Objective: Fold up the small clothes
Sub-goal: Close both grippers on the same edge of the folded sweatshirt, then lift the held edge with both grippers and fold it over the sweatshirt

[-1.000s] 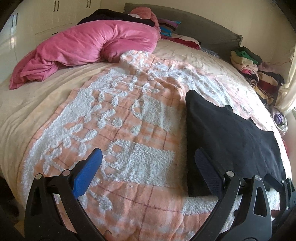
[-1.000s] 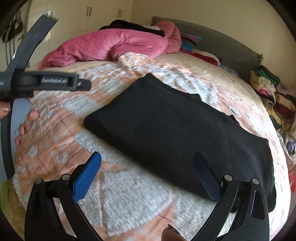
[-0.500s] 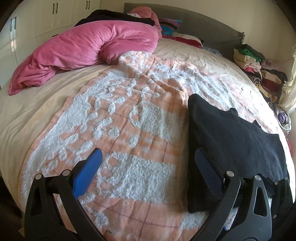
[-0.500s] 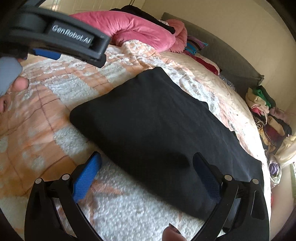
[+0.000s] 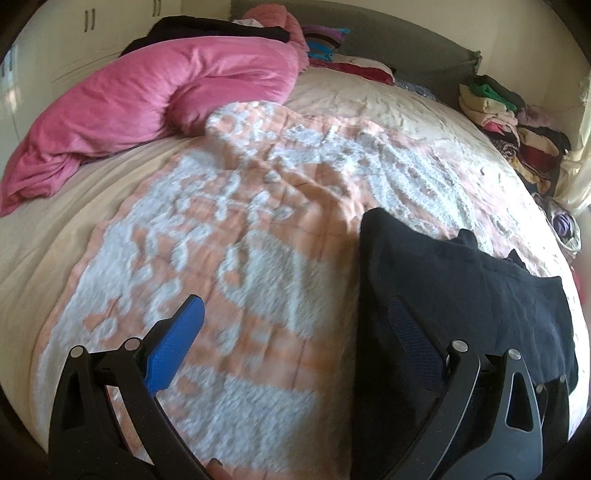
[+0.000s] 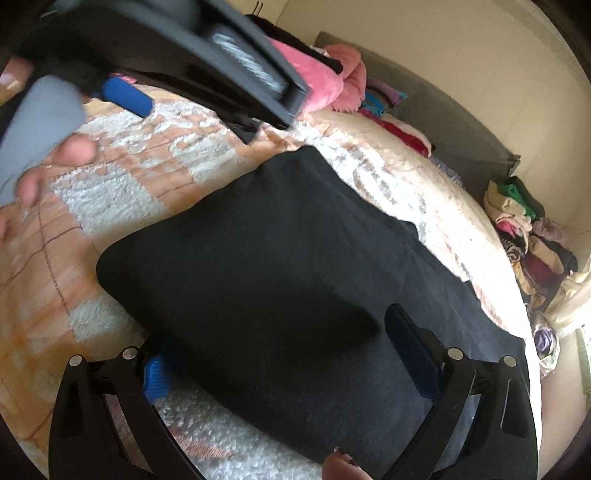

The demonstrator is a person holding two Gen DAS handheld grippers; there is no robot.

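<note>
A black garment point(image 6: 280, 258) lies flat, folded, on the peach-and-white blanket point(image 6: 122, 192). My right gripper point(image 6: 284, 354) hangs open low over its near edge, the jaws wide apart with the cloth's edge lying between them. In the left wrist view the same black garment point(image 5: 454, 291) lies at the right. My left gripper point(image 5: 295, 328) is open beside the garment's left edge; its right finger point(image 5: 410, 336) is over the cloth, its left finger point(image 5: 173, 343) over the blanket. The left gripper's body point(image 6: 221, 62) and a hand point(image 6: 48, 173) fill the upper left of the right wrist view.
A pink duvet point(image 5: 159, 96) lies bunched at the far left of the bed. Dark and coloured clothes point(image 5: 325, 40) sit by the grey headboard point(image 5: 413, 48). A pile of mixed clothes point(image 5: 513, 122) is stacked at the far right. White wardrobe doors point(image 5: 88, 33) stand behind.
My right gripper has dropped and moved forward onto the black garment's near edge. My left gripper has drifted slightly forward and right, staying open.
</note>
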